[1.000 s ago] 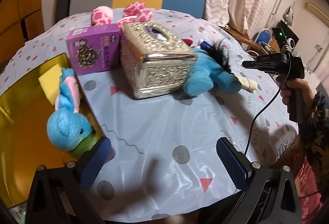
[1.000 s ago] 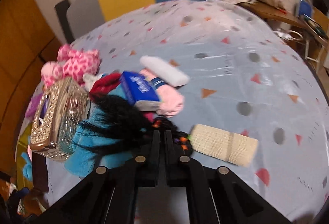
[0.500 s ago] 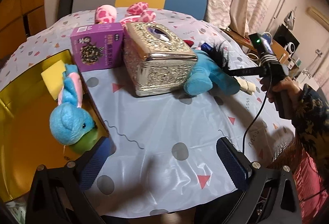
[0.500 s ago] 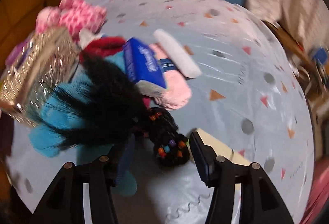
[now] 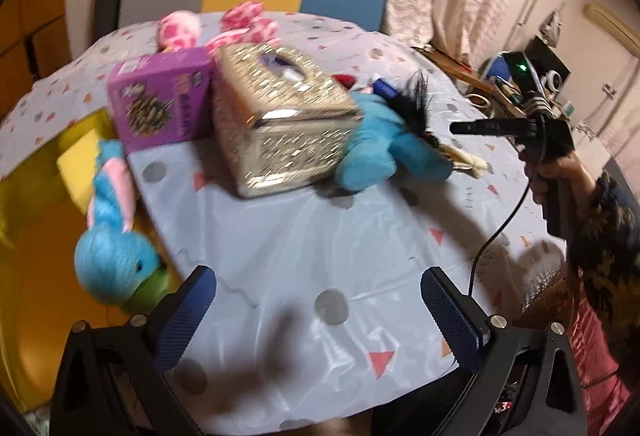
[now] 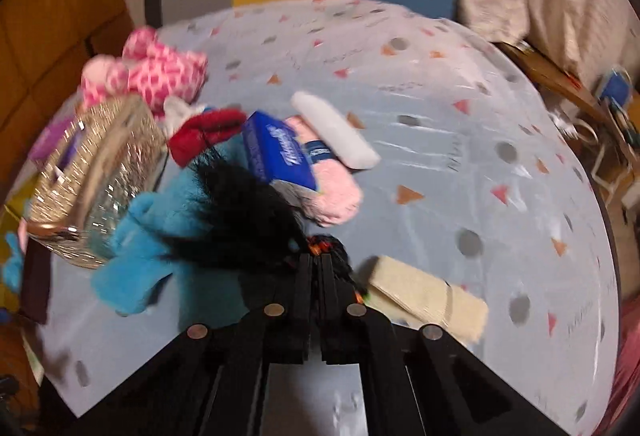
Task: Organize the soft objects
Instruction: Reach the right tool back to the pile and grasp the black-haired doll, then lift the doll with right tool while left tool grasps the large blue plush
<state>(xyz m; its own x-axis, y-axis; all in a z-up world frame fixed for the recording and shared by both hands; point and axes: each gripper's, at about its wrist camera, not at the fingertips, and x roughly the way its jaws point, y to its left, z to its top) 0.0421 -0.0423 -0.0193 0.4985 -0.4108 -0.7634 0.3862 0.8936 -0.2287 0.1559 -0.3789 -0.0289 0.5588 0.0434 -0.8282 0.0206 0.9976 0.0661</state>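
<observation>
Lying at the far left, a yellow tray (image 5: pixel 28 276) holds a yellow sponge (image 5: pixel 78 168) and a blue bunny (image 5: pixel 110 256) whose head hangs over the tray's near edge beside a green toy (image 5: pixel 150 292). Right of the tray, on the bench (image 5: pixel 288 256), stands a purple box (image 5: pixel 160 100), with a pink spotted plush (image 5: pixel 180 30) behind it at the far side. Next comes a silver tissue box (image 5: pixel 280 124), touching the purple box. A blue plush (image 5: pixel 384 152) lies against the tissue box's right side, and a black feathery toy (image 6: pixel 240 212) rests across it. Behind these sit a red item (image 6: pixel 204 134), a blue tissue pack (image 6: pixel 276 156), a pink sock (image 6: pixel 332 192) and a white roll (image 6: pixel 336 130), close together. A beige brush (image 6: pixel 428 296) lies just right of the feathery toy's beaded end. The left hand-held gripper (image 5: pixel 316 312) hangs above the near bench with its jaws wide apart and nothing between them. The right hand-held gripper (image 6: pixel 316 256), held by a hand (image 5: pixel 560 172) in a patterned sleeve at the right, has its jaws together at the black toy's beaded end; whether they pinch it cannot be told.
</observation>
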